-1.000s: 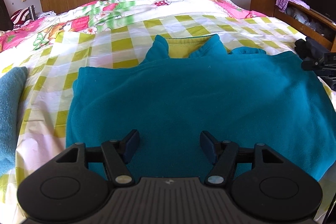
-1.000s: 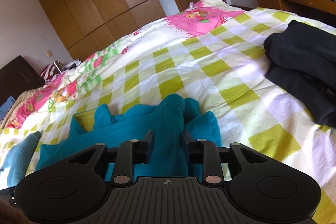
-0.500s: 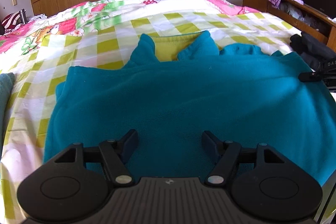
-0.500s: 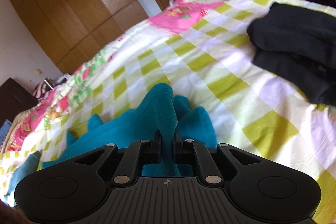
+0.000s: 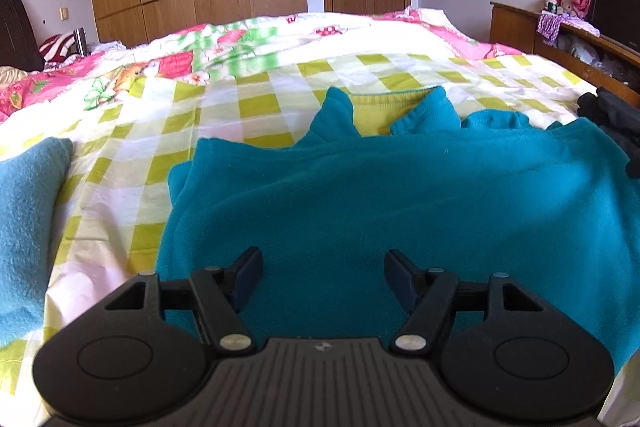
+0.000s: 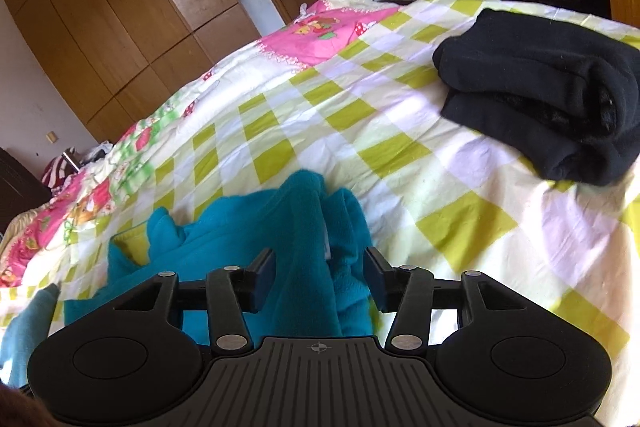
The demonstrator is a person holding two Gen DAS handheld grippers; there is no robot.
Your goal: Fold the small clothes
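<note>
Left gripper gapes above teal fleece; right gripper (just been opening) straddles its bunched ridge, unpinched.

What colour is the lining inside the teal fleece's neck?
Yellow-green lining inside the teal fleece; clearest in the left wrist view.

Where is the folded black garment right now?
In the right wrist view the folded black garment lies at upper right on the checked bedsheet, beyond the teal fleece top.

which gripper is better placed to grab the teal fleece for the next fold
Right, probably. The right gripper has just been opening and a raised ridge of the teal fleece top stands between its pads. The left gripper hovers open over flat fabric.
</note>
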